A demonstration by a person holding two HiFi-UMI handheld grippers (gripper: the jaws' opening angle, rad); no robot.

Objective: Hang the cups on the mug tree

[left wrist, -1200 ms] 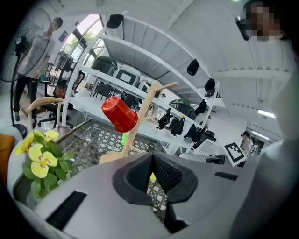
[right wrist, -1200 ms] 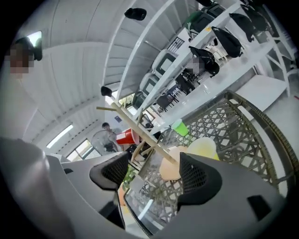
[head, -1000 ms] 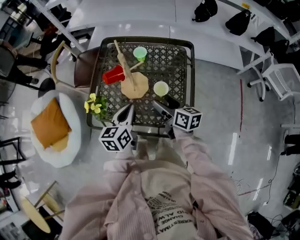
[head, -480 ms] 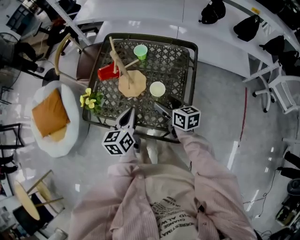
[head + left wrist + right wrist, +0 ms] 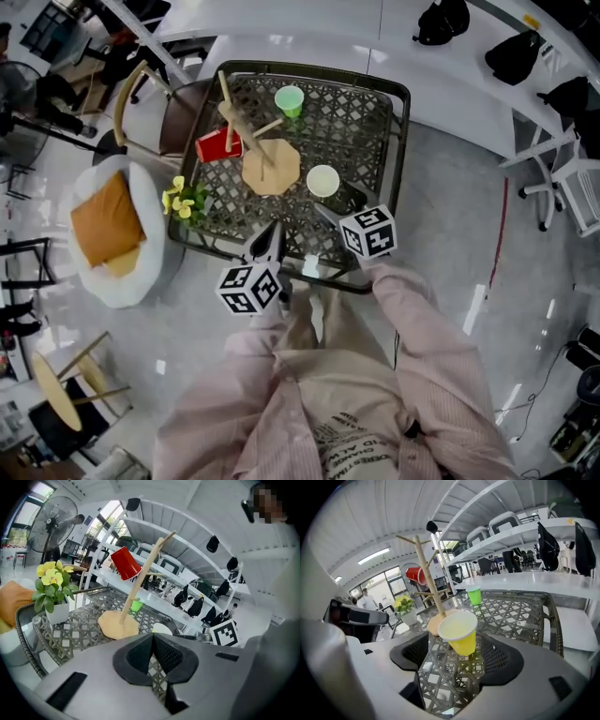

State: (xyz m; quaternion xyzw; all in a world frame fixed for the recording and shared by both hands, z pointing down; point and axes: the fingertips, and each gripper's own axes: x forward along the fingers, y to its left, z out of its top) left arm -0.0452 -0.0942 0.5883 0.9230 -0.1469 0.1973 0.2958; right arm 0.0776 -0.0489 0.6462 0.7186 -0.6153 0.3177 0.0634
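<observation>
Right gripper (image 5: 457, 663): jaws wide apart, nothing held. Yellow cup (image 5: 459, 632) stands upright on the mesh surface (image 5: 370, 122) just ahead, in line with the gap but not yet between the pads.

Left gripper (image 5: 153, 641): jaws pressed together, empty, hovering at the near edge of the surface.

Mug tree (image 5: 140, 573) stands mid-surface. Red cup (image 5: 125, 563) already hangs tilted on one of its pegs. Green cup (image 5: 289, 98) is upright at the far side, beyond the tree.

Handling estimate: the yellow cup looks thin-walled, light and smooth, with no handle visible. It would likely buckle under a hard squeeze or tip if nudged.

Best hold: across the side wall, a little below the rim, with moderate squeeze, leaving the mouth free for a peg.

Risk: a jaw clips the cup on approach and topples it on the uneven mesh.
</observation>
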